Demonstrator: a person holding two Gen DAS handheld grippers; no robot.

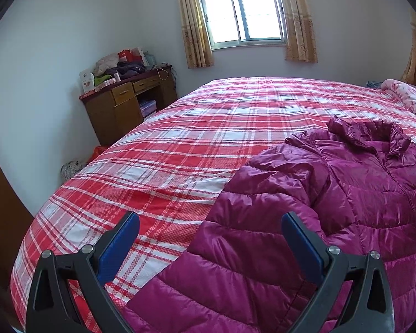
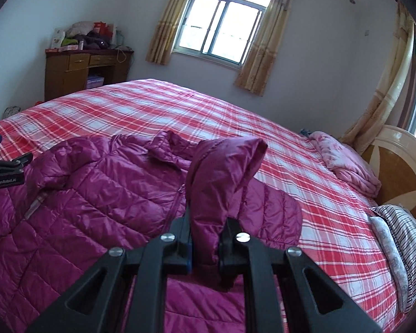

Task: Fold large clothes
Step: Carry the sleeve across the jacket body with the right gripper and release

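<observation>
While the right gripper (image 2: 205, 238) is clamped on a sleeve (image 2: 222, 177) of the jacket (image 2: 97, 194), lifting it so the cuff end stands up and flops over above the jaws, the left gripper (image 1: 210, 244) hangs with its jaws wide and nothing between them. From the right gripper outward, the raised sleeve sits over the jacket's right half, and the body spreads away to the left across the bed (image 2: 263, 116), front up, zip (image 2: 177, 199) closed. The jacket's long axis runs from the hem near the grippers to the collar (image 2: 169, 144) farther off. The coming fold, I judge, turns on carrying the sleeve leftward, across that axis, onto the chest. The left gripper is over the other sleeve (image 1: 252, 238), nearer that side, so that one would fall to it.
</observation>
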